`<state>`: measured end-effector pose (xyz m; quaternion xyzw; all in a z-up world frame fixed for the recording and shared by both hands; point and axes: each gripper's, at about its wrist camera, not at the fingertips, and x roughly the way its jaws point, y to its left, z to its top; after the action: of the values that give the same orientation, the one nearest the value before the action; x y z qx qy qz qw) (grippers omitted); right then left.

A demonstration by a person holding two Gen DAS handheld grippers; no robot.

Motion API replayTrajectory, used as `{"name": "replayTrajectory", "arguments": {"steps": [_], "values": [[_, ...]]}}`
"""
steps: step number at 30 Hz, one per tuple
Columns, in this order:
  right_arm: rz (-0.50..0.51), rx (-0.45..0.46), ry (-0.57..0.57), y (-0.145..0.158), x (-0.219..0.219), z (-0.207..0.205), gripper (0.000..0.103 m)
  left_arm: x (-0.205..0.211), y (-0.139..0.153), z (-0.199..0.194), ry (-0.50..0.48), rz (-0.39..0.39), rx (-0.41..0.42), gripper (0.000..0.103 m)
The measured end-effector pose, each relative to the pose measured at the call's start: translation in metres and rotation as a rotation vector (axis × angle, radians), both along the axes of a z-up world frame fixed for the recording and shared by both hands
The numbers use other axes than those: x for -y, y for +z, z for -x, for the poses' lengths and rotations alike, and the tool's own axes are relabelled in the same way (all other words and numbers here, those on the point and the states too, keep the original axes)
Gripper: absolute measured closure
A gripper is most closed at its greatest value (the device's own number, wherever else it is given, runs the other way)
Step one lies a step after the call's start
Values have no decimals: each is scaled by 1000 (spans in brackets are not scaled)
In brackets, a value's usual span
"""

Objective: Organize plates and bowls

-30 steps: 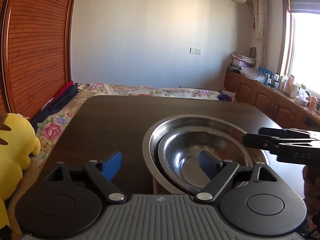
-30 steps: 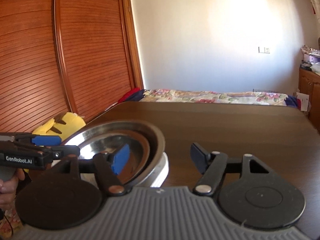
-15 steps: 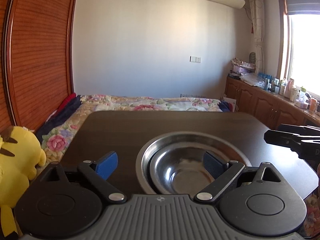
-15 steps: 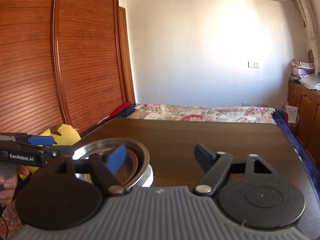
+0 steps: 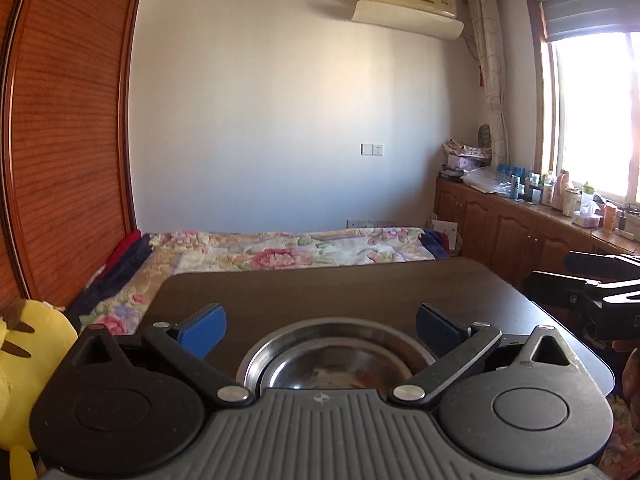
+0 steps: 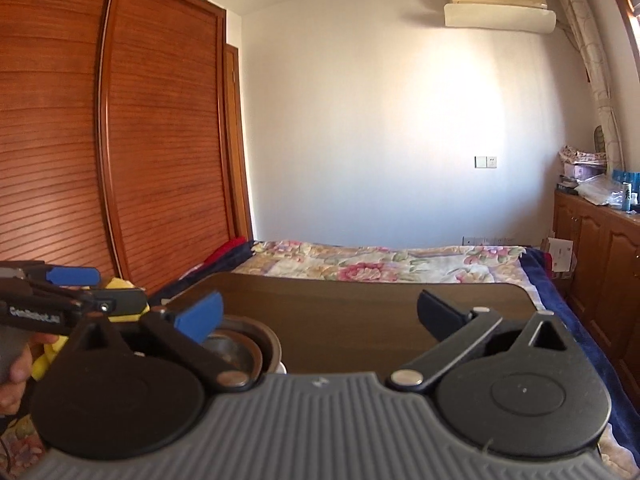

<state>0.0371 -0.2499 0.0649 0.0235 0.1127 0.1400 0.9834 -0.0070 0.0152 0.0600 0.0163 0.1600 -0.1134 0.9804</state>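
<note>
Since a second ago both grippers backed up and away, jaws spread and empty; the nested bowls (image 5: 340,360) sit stacked on the tabletop (image 5: 320,292), so stacking looks done.

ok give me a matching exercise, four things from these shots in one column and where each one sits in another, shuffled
Things:
1. steel bowls
2. yellow plush toy
3. air conditioner
4. floral quilt

Places:
A. high on the white wall
B. on the bed beyond the table
C. nested on the dark table
D. beside the table's left edge, by the wooden wardrobe

Pairs: 1-C, 2-D, 3-A, 4-B
</note>
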Motion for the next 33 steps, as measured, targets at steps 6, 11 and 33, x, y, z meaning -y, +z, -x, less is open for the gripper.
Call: {"name": "replayTrajectory", "arguments": {"steps": [6,11,33], "values": [[2,3,-40,2,0,8,0,13,1,4,54,-57,21,0],[16,4,-90,-2,0,11,0,16,-2,5,69,-73,22,0],[45,-46,-190,-24,-3,16,0,23,-27,10,69,-79,-15,0]]}}
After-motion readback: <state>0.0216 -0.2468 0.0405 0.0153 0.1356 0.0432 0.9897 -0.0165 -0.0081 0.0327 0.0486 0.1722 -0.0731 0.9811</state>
